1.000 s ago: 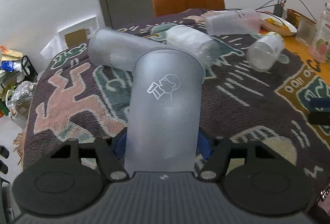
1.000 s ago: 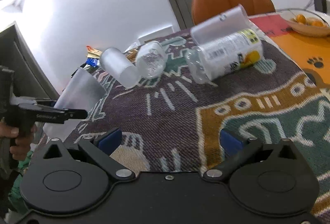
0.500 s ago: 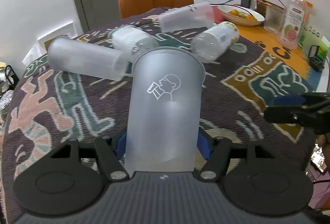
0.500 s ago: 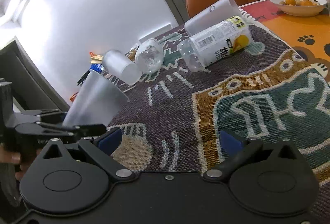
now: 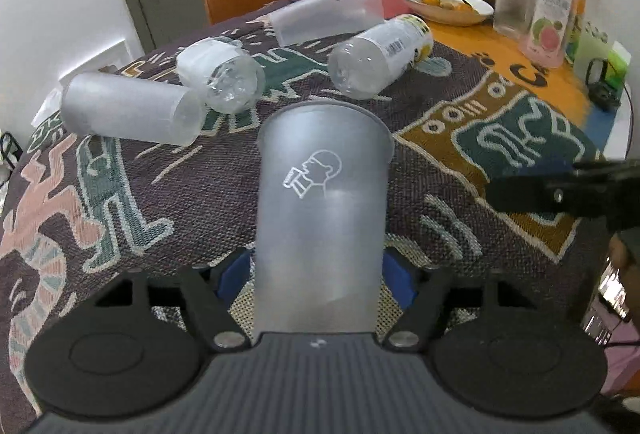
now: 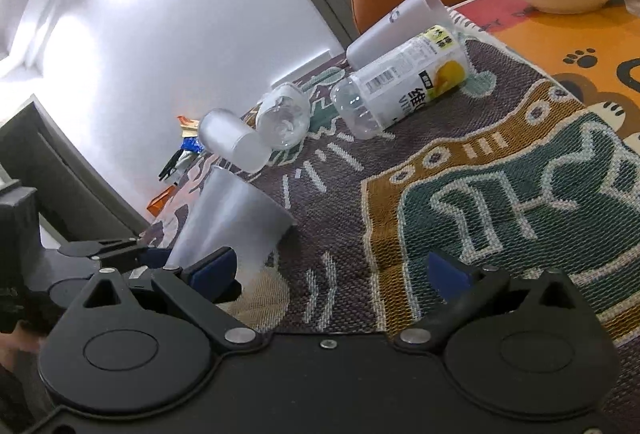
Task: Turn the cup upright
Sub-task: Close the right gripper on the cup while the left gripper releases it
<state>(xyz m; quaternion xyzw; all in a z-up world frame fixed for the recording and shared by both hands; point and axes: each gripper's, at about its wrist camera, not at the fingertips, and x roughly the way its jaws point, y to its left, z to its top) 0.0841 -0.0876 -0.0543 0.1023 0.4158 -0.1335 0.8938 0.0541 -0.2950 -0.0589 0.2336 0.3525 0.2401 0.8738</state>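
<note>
The left gripper (image 5: 318,274) has its jaws clamped on the frosted cup (image 5: 322,210) near its base — rim pointing away, ready to tip upright; the right gripper (image 6: 344,270) waits wide open, empty.

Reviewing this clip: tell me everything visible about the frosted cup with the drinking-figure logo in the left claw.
The frosted translucent grey plastic cup is smooth and tapered, with a white line drawing of a drinking figure on its wall and a thin lip at the wide rim. The left claw is shut on its narrow base end between blue pads. It points forward and tilted, rim end low over the patterned woven tablecloth; rim contact is unclear. It looks empty.
</note>
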